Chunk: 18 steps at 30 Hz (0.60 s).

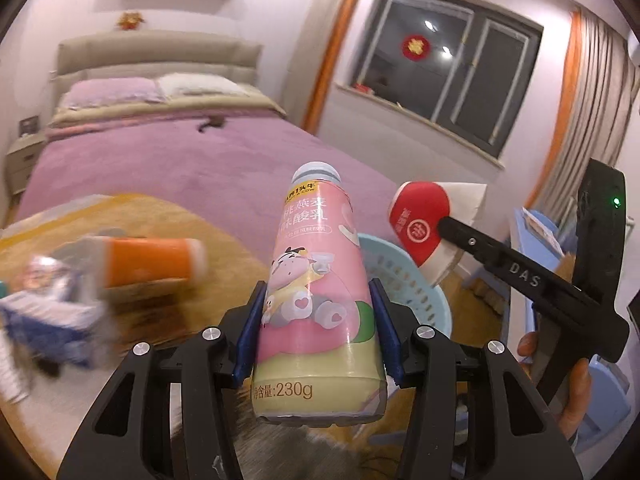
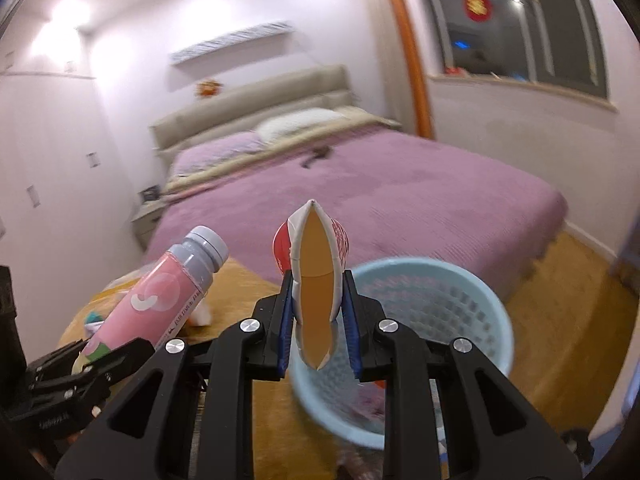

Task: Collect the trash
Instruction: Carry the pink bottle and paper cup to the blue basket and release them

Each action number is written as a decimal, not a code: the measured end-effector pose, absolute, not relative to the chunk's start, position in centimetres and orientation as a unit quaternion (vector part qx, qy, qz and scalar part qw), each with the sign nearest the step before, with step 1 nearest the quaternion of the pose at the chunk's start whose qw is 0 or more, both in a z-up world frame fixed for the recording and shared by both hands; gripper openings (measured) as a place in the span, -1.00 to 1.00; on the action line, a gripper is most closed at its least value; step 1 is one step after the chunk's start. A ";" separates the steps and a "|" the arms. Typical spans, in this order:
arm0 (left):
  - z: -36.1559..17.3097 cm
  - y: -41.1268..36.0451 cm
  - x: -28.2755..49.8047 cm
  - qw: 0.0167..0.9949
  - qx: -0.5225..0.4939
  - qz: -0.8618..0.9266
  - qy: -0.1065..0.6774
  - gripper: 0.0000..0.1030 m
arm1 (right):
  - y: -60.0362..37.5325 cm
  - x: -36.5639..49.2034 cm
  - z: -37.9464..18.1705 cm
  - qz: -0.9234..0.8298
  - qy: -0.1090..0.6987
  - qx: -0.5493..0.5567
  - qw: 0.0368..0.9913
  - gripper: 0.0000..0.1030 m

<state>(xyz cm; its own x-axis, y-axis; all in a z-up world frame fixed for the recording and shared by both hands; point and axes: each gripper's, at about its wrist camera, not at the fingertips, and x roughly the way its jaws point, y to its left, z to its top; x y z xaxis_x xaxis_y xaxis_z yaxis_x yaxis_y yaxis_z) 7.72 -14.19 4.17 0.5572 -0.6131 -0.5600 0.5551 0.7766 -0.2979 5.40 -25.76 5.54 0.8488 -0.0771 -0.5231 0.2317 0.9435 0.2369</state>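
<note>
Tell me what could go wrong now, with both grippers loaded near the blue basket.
1. The left gripper grips the pink yogurt bottle only near its base, so the long free end could lever it loose.
2. The right gripper pinches a squashed red-and-white paper carton; it may spring out sideways.
3. The blue basket has a narrow mouth, and both loads sit close together, so they could collide or miss.

A bed [image 2: 420,200] with a purple cover and a beige padded headboard [image 1: 156,54] fills the room's middle. Two pillows [image 1: 160,88] lie at its head. A dark window [image 1: 452,72] bears a red ornament [image 1: 415,46], beside striped curtains [image 1: 600,92].
</note>
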 end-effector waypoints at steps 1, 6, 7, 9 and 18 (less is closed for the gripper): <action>3.7 -14.9 8.4 0.877 -0.043 -0.337 0.341 -0.07 | -26.7 5.7 4.9 -0.092 0.272 0.155 0.945 -0.62; 1.2 -19.9 11.4 0.858 -0.023 -0.352 0.374 -0.07 | -30.6 7.4 0.7 -0.137 0.323 0.192 0.917 -0.62; 0.8 -20.6 11.9 0.854 -0.023 -0.355 0.380 -0.06 | -31.1 7.4 -0.1 -0.142 0.328 0.196 0.913 -0.61; 0.0 -21.9 12.7 0.849 -0.022 -0.358 0.388 -0.06 | -32.0 7.9 -1.4 -0.146 0.343 0.205 0.905 -0.58; -0.1 -20.6 12.2 0.859 -0.025 -0.349 0.374 0.39 | -33.1 8.0 -4.3 -0.152 0.365 0.227 0.890 -0.11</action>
